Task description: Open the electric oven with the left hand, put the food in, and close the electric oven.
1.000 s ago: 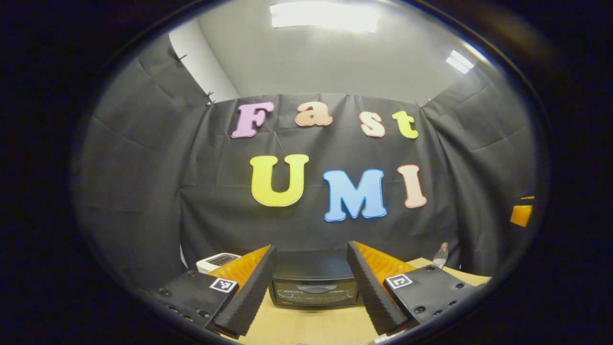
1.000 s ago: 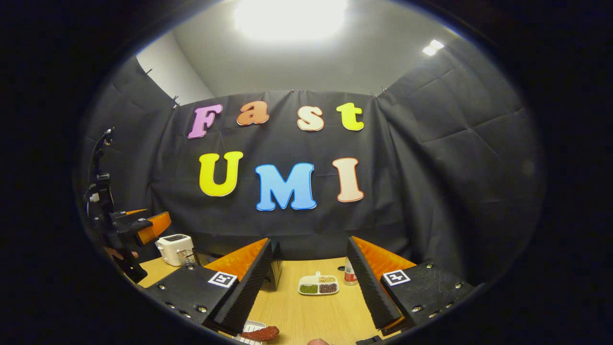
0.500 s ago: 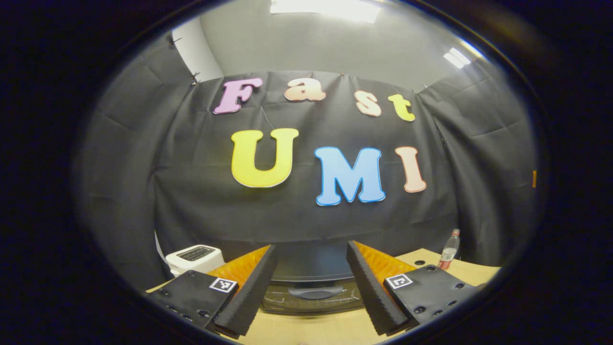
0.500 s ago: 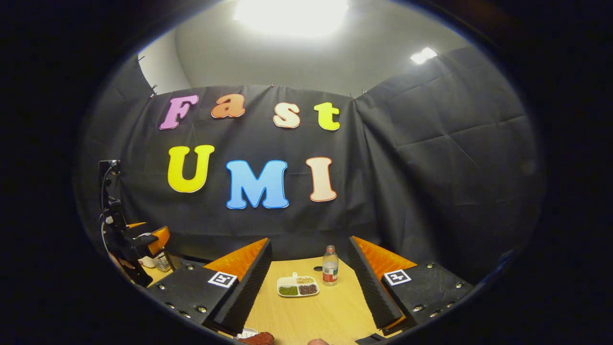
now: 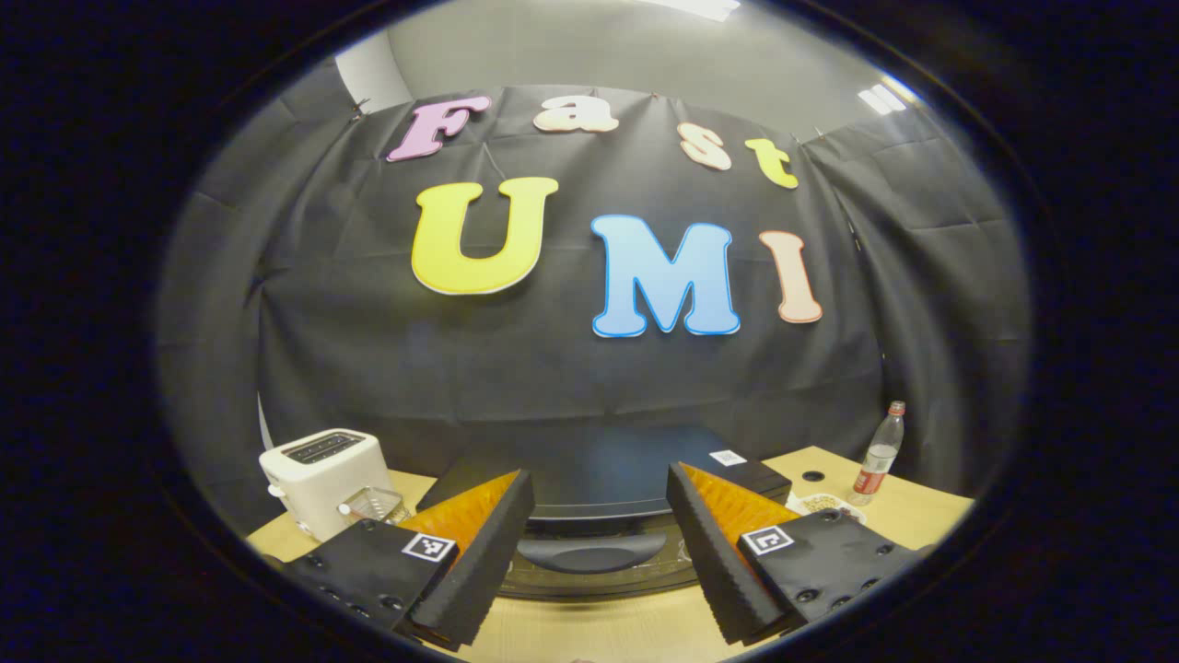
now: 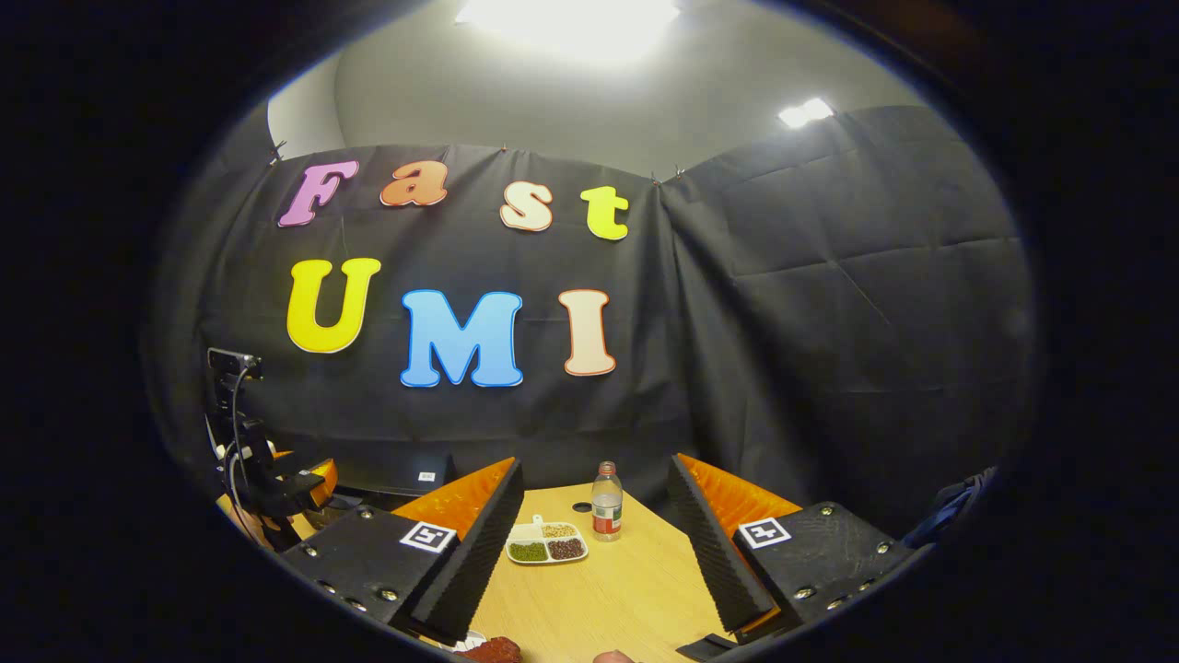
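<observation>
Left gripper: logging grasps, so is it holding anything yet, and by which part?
Nothing. The left gripper is open, short of the oven handle.

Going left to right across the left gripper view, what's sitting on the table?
White toaster → small wire rack beside it → black electric oven, seen between the open left gripper fingers → small dish → plastic bottle.

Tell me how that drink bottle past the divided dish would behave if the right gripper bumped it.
The bottle stands upright, tall and narrow, so it would probably tip. It looks like clear plastic, so likely light, and, being round, it would probably roll.
</observation>
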Demonstrator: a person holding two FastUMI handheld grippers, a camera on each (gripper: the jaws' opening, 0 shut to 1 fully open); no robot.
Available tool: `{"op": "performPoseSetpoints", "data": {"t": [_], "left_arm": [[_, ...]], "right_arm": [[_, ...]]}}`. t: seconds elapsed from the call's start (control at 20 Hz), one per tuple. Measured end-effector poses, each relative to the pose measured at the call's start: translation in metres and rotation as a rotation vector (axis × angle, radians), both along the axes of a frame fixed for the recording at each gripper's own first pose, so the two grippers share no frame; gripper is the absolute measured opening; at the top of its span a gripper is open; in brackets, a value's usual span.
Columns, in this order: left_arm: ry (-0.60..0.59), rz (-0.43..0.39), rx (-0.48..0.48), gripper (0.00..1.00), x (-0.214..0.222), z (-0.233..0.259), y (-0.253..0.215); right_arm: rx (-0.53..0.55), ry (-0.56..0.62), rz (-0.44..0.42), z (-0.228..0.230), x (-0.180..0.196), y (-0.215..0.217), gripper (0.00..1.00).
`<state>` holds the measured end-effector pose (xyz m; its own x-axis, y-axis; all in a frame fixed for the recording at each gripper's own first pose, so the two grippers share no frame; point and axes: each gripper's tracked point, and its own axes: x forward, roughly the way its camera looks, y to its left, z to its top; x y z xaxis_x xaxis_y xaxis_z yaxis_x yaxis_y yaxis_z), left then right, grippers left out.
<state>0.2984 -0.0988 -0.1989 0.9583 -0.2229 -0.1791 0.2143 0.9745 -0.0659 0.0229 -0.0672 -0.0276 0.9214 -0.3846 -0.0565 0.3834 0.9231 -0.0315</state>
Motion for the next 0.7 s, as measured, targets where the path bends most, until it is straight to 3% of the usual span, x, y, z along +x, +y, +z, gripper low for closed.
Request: {"op": "performPoseSetpoints", "data": {"t": [0.1, 0.2, 0.7], "left_arm": [[0.032, 0.004, 0.003, 0.91, 0.008, -0.019, -0.001], [0.07, 0.016, 0.01, 1.0, 0.015, -0.039, 0.001], [0.079, 0.022, 0.052, 1.0, 0.02, -0.066, 0.0]], "right_arm": [[-0.016, 0.009, -0.015, 0.001, -0.003, -0.001, 0.96], [-0.027, 0.019, -0.026, 0.001, -0.005, -0.002, 0.96], [-0.042, 0.051, -0.01, 0.0, -0.014, 0.004, 0.95]]}}
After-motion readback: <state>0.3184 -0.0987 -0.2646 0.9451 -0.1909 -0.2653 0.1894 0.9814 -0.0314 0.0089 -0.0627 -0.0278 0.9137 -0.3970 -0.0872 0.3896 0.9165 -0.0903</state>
